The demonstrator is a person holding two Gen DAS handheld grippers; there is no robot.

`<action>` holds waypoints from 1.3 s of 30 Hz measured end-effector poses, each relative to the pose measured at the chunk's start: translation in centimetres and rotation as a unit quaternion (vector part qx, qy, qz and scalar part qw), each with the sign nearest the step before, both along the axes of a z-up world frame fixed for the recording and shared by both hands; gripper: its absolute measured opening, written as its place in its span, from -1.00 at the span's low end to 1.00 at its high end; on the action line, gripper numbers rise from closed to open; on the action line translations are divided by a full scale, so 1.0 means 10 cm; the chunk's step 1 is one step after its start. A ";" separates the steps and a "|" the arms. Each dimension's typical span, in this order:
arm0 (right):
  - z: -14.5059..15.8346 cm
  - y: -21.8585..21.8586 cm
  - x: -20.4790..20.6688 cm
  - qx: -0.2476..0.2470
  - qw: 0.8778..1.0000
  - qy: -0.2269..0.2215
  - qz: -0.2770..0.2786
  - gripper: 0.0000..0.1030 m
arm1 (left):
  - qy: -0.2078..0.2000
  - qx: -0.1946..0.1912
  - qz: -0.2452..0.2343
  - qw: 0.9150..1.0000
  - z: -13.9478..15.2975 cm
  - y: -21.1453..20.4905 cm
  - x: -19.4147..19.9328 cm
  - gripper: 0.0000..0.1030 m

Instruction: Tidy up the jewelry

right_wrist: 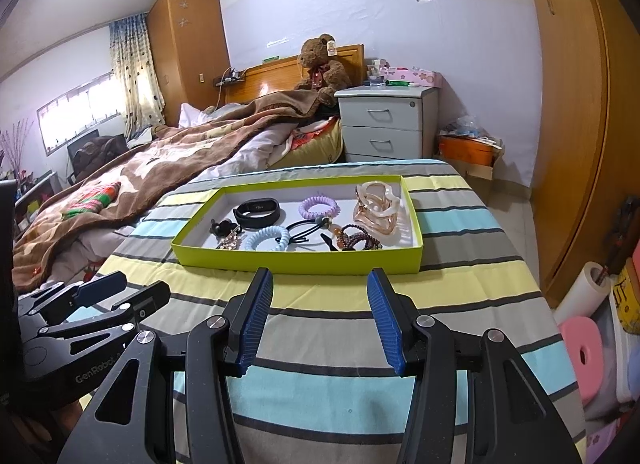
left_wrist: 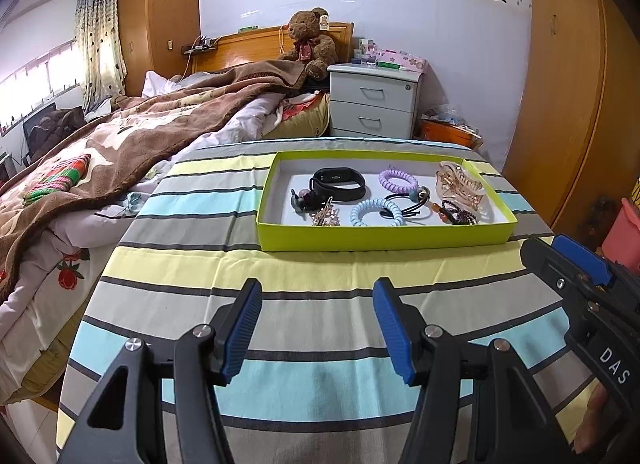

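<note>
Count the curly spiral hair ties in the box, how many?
2. The purple spiral tie lies toward the back of the green box; the light blue spiral tie lies nearer the front wall. Others could hide among the jumble.

Both wrist cams low, facing tray (left_wrist: 384, 238).

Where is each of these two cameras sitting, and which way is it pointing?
Left wrist view: rides on the left gripper, looking forward and down over the striped cloth at the green tray; the right gripper pokes in at right.
Right wrist view: rides on the right gripper, same direction; the left gripper shows at left.
Shared: tray, teddy bear, nightstand; both grippers open, empty.
</note>
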State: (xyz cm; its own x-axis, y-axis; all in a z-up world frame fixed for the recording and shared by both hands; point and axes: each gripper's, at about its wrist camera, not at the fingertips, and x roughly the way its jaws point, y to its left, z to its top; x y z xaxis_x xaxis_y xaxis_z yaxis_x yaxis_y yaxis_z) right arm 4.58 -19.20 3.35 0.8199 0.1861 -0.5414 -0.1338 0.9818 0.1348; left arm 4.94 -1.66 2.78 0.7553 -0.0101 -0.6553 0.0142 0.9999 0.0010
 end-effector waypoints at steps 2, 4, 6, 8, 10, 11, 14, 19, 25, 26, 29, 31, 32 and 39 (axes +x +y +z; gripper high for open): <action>-0.02 -0.01 0.01 0.003 1.000 0.003 0.000 -0.03 | 0.001 0.001 0.000 1.000 0.00 0.00 0.00 0.16; -0.02 -0.01 0.01 0.004 1.000 0.004 -0.001 -0.03 | 0.002 0.001 0.004 1.000 -0.01 0.00 0.01 0.16; -0.02 -0.01 0.02 0.004 1.000 0.003 0.000 -0.03 | 0.003 0.002 0.005 1.000 -0.01 0.00 0.01 0.16; -0.03 0.00 0.03 0.003 1.000 0.002 0.001 -0.03 | 0.001 0.000 0.004 1.000 -0.01 0.00 0.01 0.16; -0.03 -0.01 0.03 0.003 1.000 0.001 0.002 -0.03 | 0.002 -0.002 0.005 1.000 -0.01 0.01 0.01 0.16; -0.03 0.00 0.02 0.002 1.000 0.001 0.001 -0.03 | 0.003 -0.004 0.005 1.000 -0.02 0.01 0.02 0.16; -0.03 -0.01 0.02 0.003 1.000 0.000 0.000 -0.03 | 0.010 -0.011 0.005 1.000 -0.04 0.03 0.02 0.16; -0.02 -0.01 0.01 0.003 1.000 -0.001 -0.002 -0.03 | 0.017 -0.013 0.009 1.000 -0.07 0.05 0.04 0.16; -0.02 -0.01 0.00 0.002 1.000 -0.001 -0.001 -0.03 | 0.012 -0.007 0.011 1.000 -0.07 0.04 0.02 0.16; -0.02 -0.01 0.00 0.001 1.000 -0.001 -0.002 -0.03 | 0.012 -0.006 0.011 1.000 -0.07 0.04 0.02 0.16; -0.02 -0.01 0.00 0.002 1.000 0.000 -0.002 -0.03 | 0.010 -0.006 0.012 1.000 -0.07 0.04 0.01 0.16; -0.01 -0.01 0.00 0.002 1.000 -0.001 -0.001 -0.03 | 0.009 -0.007 0.011 1.000 -0.06 0.04 0.01 0.16; -0.01 -0.01 0.00 0.001 1.000 -0.001 -0.001 -0.03 | 0.008 -0.007 0.011 1.000 -0.06 0.04 0.01 0.16; -0.02 0.00 -0.01 0.001 1.000 0.000 -0.002 -0.03 | 0.009 -0.006 0.012 1.000 -0.06 0.05 0.01 0.16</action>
State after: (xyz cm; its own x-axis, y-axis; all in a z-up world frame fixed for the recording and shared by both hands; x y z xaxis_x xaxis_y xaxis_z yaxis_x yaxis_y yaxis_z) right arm 4.52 -19.20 3.18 0.8205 0.1848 -0.5409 -0.1307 0.9819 0.1371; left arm 5.04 -1.16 2.20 0.7437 -0.0005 -0.6686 -0.0091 0.9999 -0.0109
